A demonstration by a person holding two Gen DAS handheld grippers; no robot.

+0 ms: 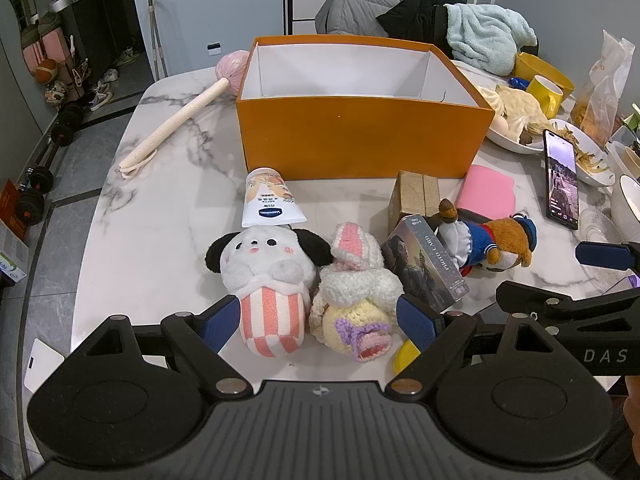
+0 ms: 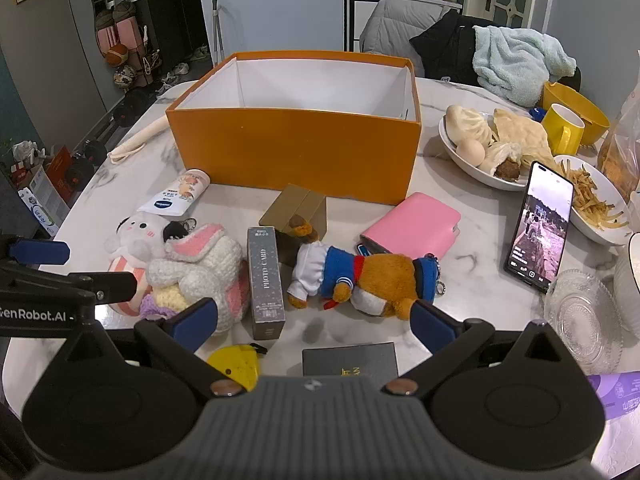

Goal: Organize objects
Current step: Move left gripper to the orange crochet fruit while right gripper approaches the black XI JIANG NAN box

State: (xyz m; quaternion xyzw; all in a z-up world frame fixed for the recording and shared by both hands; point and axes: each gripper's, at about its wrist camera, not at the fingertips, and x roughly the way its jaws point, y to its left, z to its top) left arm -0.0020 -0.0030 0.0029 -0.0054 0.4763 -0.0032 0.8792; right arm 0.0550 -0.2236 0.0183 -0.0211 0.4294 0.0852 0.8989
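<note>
Trouble ahead: left claw (image 1: 320, 322) gapes, released, straddling striped white plush dog (image 1: 266, 280) and crocheted cream bunny (image 1: 354, 300), could snag both; right claw (image 2: 314, 320) released too

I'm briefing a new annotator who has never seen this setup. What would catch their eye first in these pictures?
First the big orange box, open and showing only its white inside, at the middle of the marble table. Next, the row of soft toys in front of it: a panda-eared plush, a crocheted bunny and a sailor-suited bear. Both claws hang open over them.
</note>
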